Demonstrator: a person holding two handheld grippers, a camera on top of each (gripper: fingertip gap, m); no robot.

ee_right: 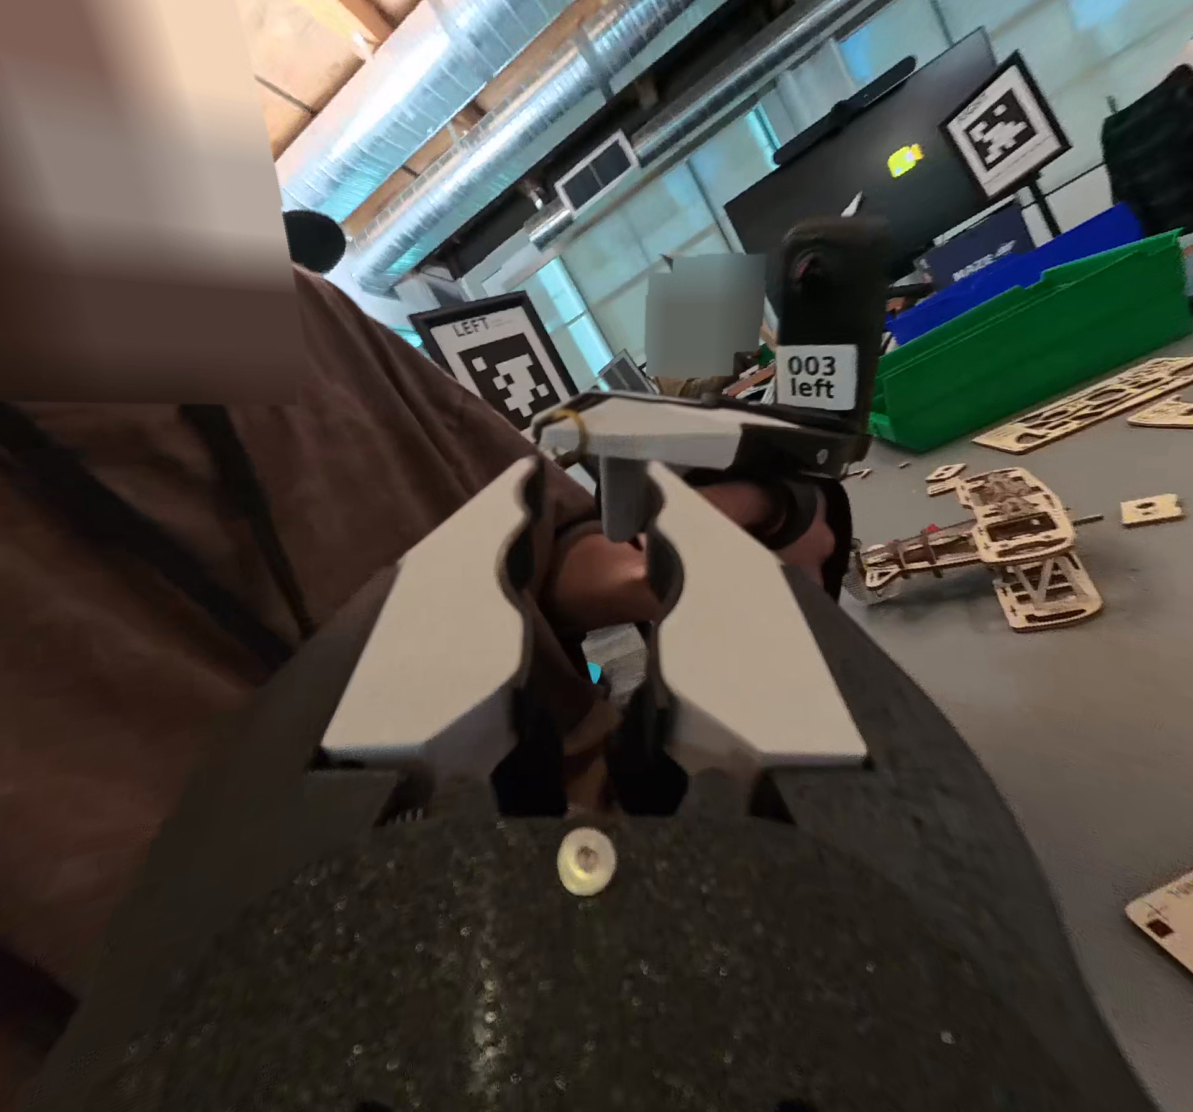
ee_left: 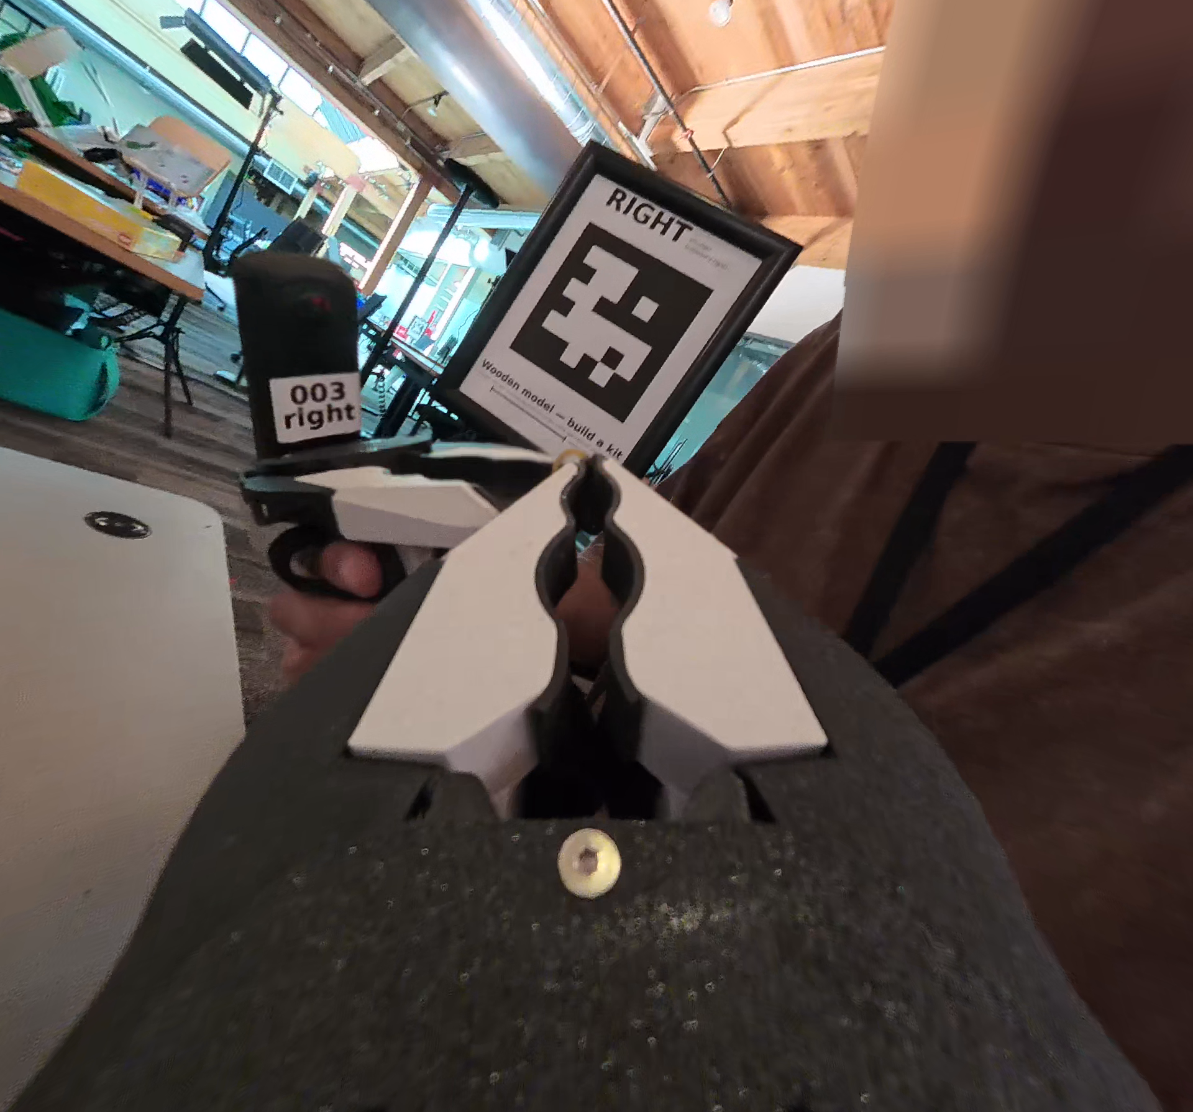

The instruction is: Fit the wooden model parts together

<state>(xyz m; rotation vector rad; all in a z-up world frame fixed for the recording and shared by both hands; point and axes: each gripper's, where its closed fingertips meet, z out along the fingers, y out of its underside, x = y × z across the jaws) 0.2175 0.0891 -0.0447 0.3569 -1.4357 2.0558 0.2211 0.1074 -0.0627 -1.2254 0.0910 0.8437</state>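
My left gripper (ee_left: 589, 468) is shut, and a small yellowish ring (ee_left: 571, 456) shows right at its tips. In the right wrist view the left gripper (ee_right: 549, 429) lies crosswise, with the ring (ee_right: 571, 430) pinched at its tip. My right gripper (ee_right: 594, 474) is open and empty, its fingers either side of and just below the left gripper's tip. It shows side-on in the left wrist view (ee_left: 452, 487). A part-built wooden plane model (ee_right: 988, 539) lies on the grey table (ee_right: 968, 758) to the right, away from both grippers.
Flat wooden part sheets (ee_right: 1084, 410) and a small wooden piece (ee_right: 1152, 510) lie beyond the plane. A green bin (ee_right: 1033, 345) stands behind them. A card (ee_right: 1162, 926) lies at the right edge. Framed marker signs (ee_left: 620, 319) (ee_right: 503, 371) stand nearby. A person in brown (ee_left: 968, 694) is close. Left and right tips are no more than a few centimetres apart. The card (ee_right: 1162, 926) lies around 20 centimeters away from my right fingertips.
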